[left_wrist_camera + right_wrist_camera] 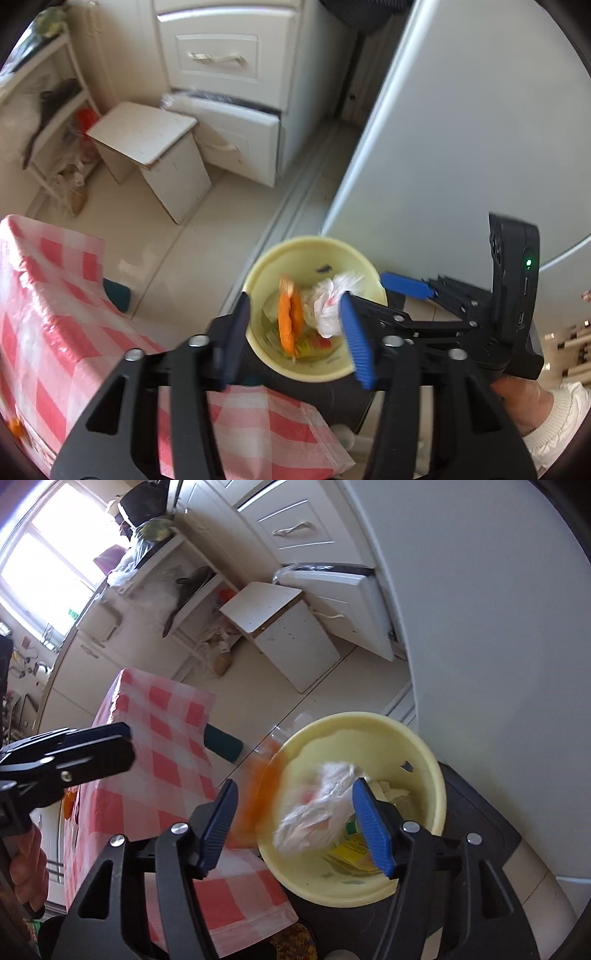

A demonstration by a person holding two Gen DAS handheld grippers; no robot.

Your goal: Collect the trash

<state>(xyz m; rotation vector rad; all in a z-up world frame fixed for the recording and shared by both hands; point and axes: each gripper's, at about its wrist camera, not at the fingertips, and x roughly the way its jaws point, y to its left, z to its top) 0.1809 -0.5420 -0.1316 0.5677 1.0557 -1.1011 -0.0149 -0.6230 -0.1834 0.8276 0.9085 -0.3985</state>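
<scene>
1. Pale yellow plastic forms the round bin [258, 266], smooth-walled with small slots near its rim; it stands on a dark stool just beside the bench [55, 295] and near a tall grey-white appliance [461, 129].
2. Inside the bin lie a crumpled white plastic bag [332, 299] with red marks, an orange strip of wrapper [288, 317] that is blurred, and a yellow printed packet [354, 849] at the bottom. Its print is too small to read.
3. No brand or lettering can be read on any item in either view.
4. The left hand-held gripper [295, 332] has black arms and ribbed blue pads, spread apart over the bin's mouth. The orange wrapper and the bag show between the pads, and neither pad presses on them.
5. The right hand-held gripper [299, 827] is spread as well, above the bin's near edge. The white bag shows between its pads but is not pinched. An orange blur hangs at the bin's rim beside its left pad.
6. The bench wears a glossy cloth of red and white checks under clear plastic.
7. Behind, on the pale tiled floor, a white boxy stool [147, 147] stands before white panelled drawers [229, 110], the lower one pulled out.
</scene>
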